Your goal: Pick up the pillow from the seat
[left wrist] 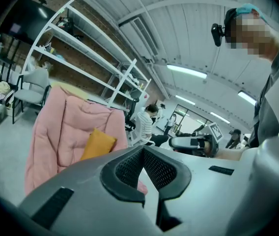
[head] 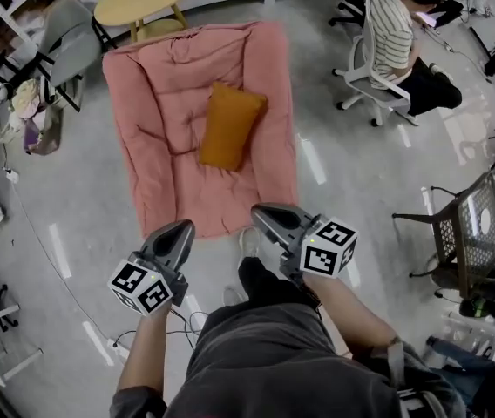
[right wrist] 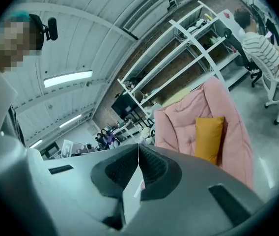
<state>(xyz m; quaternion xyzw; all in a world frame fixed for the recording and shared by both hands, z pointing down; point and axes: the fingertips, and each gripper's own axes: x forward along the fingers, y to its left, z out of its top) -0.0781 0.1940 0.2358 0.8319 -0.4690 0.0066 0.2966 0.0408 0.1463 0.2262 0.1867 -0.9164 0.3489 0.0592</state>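
I am holding my left gripper [head: 178, 231] and right gripper [head: 263, 213] shut and empty, short of the padded pink quilted seat [head: 147, 85], where the rectangular orange fabric pillow [head: 230, 125] is lying centrally. I am judging this the approach step; next comes reaching in and opening the 2 grippers.

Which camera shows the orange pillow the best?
The head view: the whole orange pillow lies in plain sight on the pink seat, seen from above. Both gripper views show it small and off-centre, and in its own view the left claw covers its bottom edge.
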